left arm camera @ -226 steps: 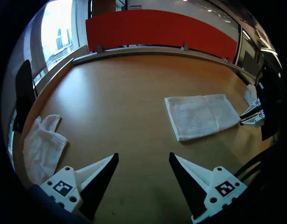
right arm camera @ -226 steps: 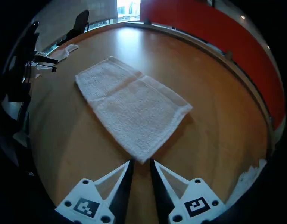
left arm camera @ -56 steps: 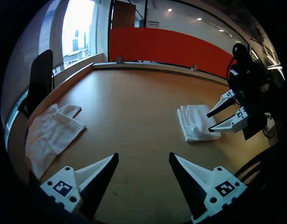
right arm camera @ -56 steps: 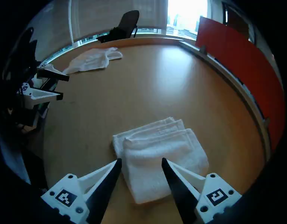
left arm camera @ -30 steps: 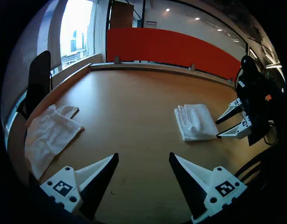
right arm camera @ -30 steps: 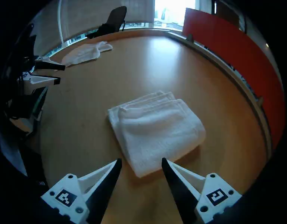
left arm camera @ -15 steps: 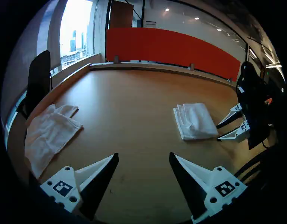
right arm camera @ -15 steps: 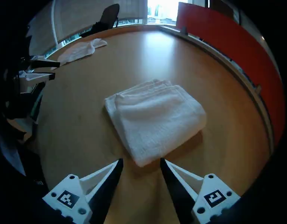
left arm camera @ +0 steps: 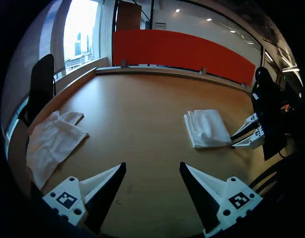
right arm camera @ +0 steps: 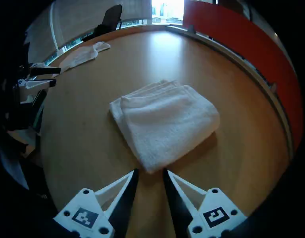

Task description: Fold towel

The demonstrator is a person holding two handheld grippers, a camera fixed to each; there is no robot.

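Note:
A white towel (right arm camera: 164,119), folded into a thick pad, lies flat on the wooden table (right arm camera: 93,139). My right gripper (right arm camera: 150,171) has its fingers drawn close on the pad's near corner, which sits between the tips. In the left gripper view the same folded towel (left arm camera: 206,127) lies at mid right, with the right gripper (left arm camera: 232,142) at its near right corner and a dark sleeve behind it. My left gripper (left arm camera: 152,166) hovers open over bare wood, well short of the towel, with nothing between its fingers.
A second white towel (left arm camera: 53,141) lies loosely spread near the table's left edge, beside a black chair (left arm camera: 39,91). A red partition (left arm camera: 180,47) runs along the far edge. The left gripper (right arm camera: 41,77) appears far off to the left of the right gripper view.
The right gripper has drawn back to the folded towel's near corner and its fingers have narrowed from wide open to close on it. The left gripper has held still.

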